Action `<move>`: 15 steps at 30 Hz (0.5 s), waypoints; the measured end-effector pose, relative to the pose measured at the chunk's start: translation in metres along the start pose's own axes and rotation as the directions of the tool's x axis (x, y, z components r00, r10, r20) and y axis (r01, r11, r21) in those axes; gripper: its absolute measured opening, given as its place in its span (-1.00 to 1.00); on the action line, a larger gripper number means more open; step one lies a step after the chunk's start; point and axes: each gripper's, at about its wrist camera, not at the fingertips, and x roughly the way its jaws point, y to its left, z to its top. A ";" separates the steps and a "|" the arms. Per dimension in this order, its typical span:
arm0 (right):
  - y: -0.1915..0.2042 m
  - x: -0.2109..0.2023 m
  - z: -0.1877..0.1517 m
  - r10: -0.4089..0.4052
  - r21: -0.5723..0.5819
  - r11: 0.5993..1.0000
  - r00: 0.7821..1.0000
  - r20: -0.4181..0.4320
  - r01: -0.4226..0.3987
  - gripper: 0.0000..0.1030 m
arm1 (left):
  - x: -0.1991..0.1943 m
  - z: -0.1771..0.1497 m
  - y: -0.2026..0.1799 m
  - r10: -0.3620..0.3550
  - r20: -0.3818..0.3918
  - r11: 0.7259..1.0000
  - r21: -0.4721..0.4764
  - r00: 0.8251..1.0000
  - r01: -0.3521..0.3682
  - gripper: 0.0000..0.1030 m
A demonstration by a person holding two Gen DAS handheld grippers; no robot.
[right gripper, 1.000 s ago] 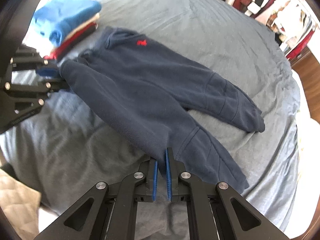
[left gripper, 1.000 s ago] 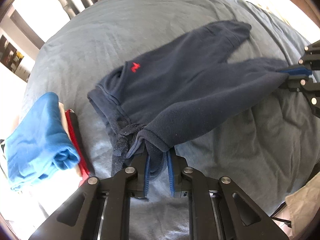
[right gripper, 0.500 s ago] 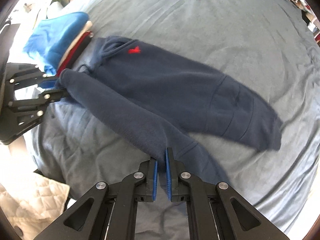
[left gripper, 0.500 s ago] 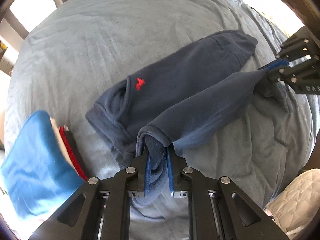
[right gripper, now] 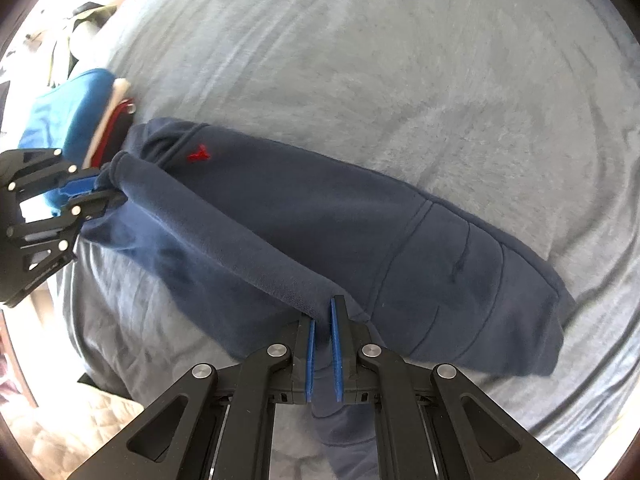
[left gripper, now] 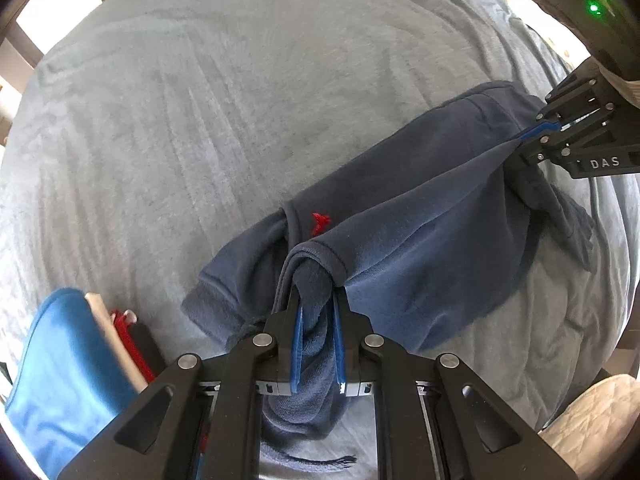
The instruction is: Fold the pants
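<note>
Pants (right gripper: 304, 216), navy fleece with a small red mark near the waistband, are lying across the grey-blue bedspread (left gripper: 200, 100), with one leg being carried over the other. Nearest the left wrist camera, the left gripper (left gripper: 316, 308) is clamping a bunched wad of the waistband between its narrow blue pads. In the right wrist view, the right gripper (right gripper: 322, 312) is pinching the lower part of the lifted leg, its pads nearly together on the cloth. Between the two grips the lifted leg is hanging as a taut roll above the flat leg beneath. Judging by this, the lengthwise fold is under way; the next move is probably calling for both grips to travel across until the edges line up, then lower and let go. Farther off, near the bed's edge by the waistband, a stack of folded clothes (right gripper: 68, 120) is sitting, blue on top.
</note>
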 end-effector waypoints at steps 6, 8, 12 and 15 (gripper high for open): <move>-0.018 0.021 0.029 -0.008 0.013 1.000 0.999 -0.037 0.009 -0.86 | 0.017 0.015 0.014 -0.019 -0.023 1.000 -0.025 1.000 0.019 -0.72; -0.022 0.028 0.038 -0.010 0.021 1.000 0.999 -0.049 0.011 -0.85 | 0.024 0.019 0.020 -0.028 -0.035 0.999 -0.040 0.999 0.027 -0.71; -0.029 0.043 0.053 -0.015 0.028 0.999 0.996 -0.086 0.018 -0.84 | 0.036 0.024 0.029 -0.042 -0.058 0.996 -0.079 0.997 0.037 -0.59; -0.031 0.050 0.058 -0.014 0.040 0.999 0.994 -0.104 0.019 -0.81 | 0.041 0.026 0.033 -0.010 -0.065 0.996 -0.085 0.998 0.004 -0.29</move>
